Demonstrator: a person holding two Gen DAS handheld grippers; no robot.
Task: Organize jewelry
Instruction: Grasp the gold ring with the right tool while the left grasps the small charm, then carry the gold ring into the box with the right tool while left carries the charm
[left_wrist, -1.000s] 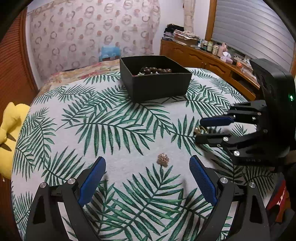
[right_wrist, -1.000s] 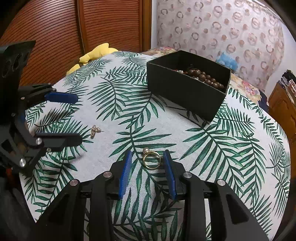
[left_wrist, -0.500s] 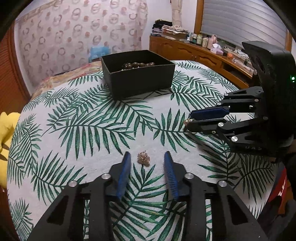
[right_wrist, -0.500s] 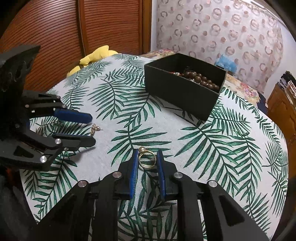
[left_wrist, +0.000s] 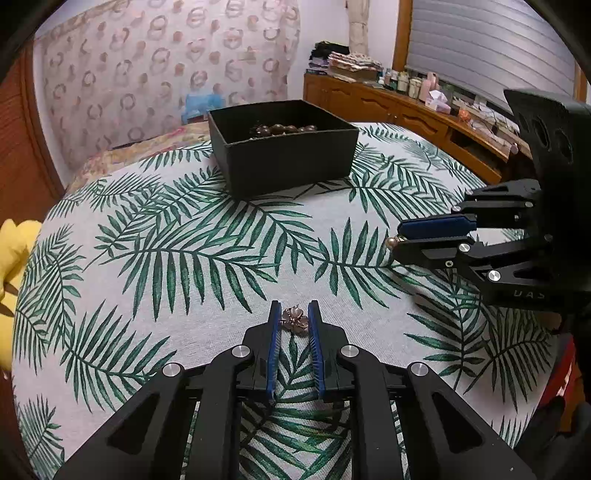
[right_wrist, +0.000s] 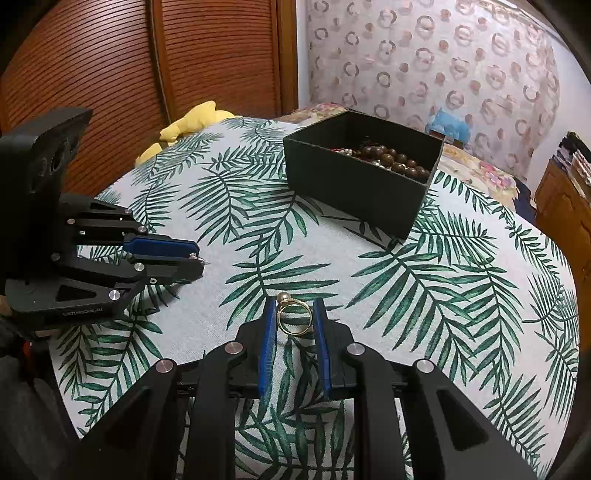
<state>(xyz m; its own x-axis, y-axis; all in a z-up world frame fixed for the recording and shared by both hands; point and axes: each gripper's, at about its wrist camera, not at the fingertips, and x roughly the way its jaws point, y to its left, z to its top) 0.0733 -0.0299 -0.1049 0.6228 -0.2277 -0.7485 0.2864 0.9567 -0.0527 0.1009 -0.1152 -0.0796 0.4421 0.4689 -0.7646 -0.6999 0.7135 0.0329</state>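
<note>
Flower earring (left_wrist: 294, 320): small, rose-gold, lying on the cloth between the blue pads of the left gripper (left_wrist: 293, 317); both pads touch its edges
Left gripper: jaws closing at this moment, narrowed onto the flower earring; it points down at the cloth; in the right wrist view its tips show a bit of metal sticking out
Pearl ring (right_wrist: 293, 314): gold band with a pearl on top, standing tilted between the pads of the right gripper (right_wrist: 294, 314); the pads press its sides
Right gripper: pinching the pearl ring; seen from the left wrist, the pearl peeks past its tips
Black box (left_wrist: 280, 155): open, farther back on the cloth, well apart from both grippers; brown beads (right_wrist: 391, 158) lie inside
Tablecloth (left_wrist: 184, 258): pale fabric printed with green palm fronds
Yellow soft toy (right_wrist: 192, 122): beyond the cloth's far edge, by the wooden slatted doors (right_wrist: 92, 62)
</note>
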